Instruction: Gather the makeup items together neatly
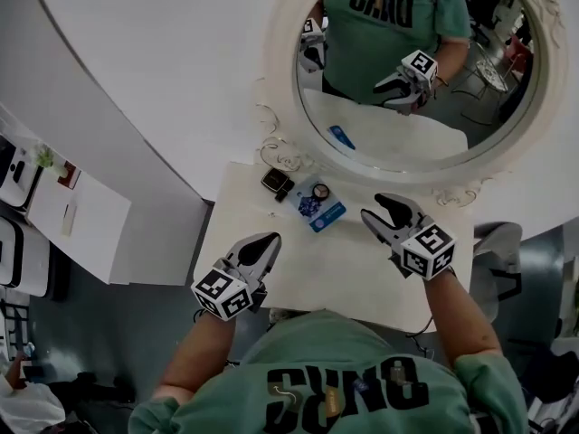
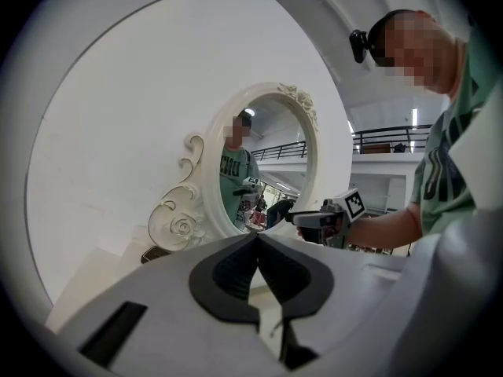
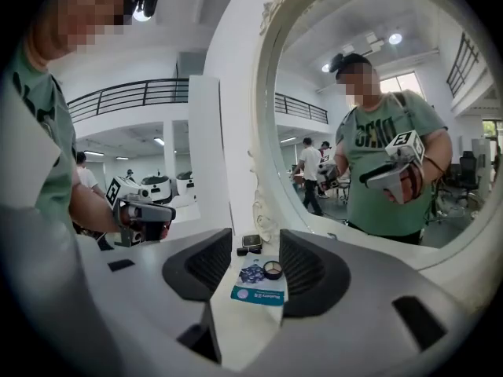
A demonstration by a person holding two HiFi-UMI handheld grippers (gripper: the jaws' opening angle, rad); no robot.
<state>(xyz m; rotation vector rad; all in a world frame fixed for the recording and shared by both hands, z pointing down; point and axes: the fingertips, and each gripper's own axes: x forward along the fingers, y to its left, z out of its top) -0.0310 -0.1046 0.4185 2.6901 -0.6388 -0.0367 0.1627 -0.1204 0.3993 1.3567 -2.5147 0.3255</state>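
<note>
Dressing table (image 1: pixel 362 283): white, backed by an oval mirror (image 1: pixel 282 107).
Makeup items: blue packet (image 1: pixel 318 212), round compact (image 1: pixel 320 191) and dark case (image 1: pixel 276 183) are grouped loosely at the far edge.
Right gripper (image 1: pixel 381 213): jaws are held spread, nothing between them.
Left gripper (image 1: pixel 264 247): jaws are pressed together, nothing is held.
Risk: the flat packet could be shoved rather than pinched, and the compact knocked askew.

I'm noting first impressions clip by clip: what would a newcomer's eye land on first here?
The big ornate white mirror stands at the back of the white table, reflecting the person in a green shirt. At its foot lies a small cluster: a blue packet, a round compact and a dark square compact. Nearer the person, the left gripper hovers shut and the right gripper open, both empty.
</note>
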